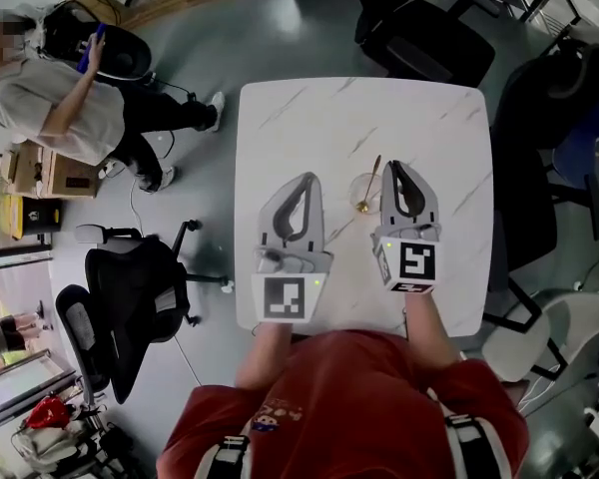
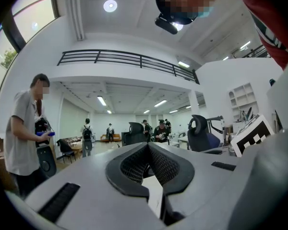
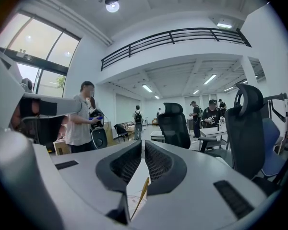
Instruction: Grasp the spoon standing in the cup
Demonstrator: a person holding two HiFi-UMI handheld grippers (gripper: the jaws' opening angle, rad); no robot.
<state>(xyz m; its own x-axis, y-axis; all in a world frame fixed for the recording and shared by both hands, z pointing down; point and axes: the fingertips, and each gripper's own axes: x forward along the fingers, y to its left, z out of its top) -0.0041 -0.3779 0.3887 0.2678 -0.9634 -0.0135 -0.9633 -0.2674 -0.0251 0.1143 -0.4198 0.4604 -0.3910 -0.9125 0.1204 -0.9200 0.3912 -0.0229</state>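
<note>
Plainly, the left tongs [image 1: 304, 180] are closed: in the left gripper view [image 2: 148, 145] their two dark ribbed pads meet at the tip, with only the rounded hollow behind them left open, and nothing sits in it. Through that hollow a strip of white tabletop shows.

The right tongs [image 1: 396, 166] are narrow. In the right gripper view [image 3: 142, 142] a thin slit parts the tips, and they clamp nothing. Lower in that view, in the widening gap behind the tips, the slim gold handle of the spoon [image 3: 142, 191] slants across. It touches neither pad as far as can be seen.

In the head view the spoon [image 1: 370, 183] stands tilted in a clear cup [image 1: 357, 190]. Its bowl is down at the lower left of the glass and its handle leans toward the upper right. The cup sits right of centre in the frame, just beside the right tongs on their left, with the left tongs well apart across the gap.

Both tongs point toward the top of the frame over the white marbled tabletop [image 1: 309, 118].

A black office chair [image 1: 140, 287] stands at lower left of the frame. A person in a pale shirt [image 1: 70, 98] stands at upper left.
</note>
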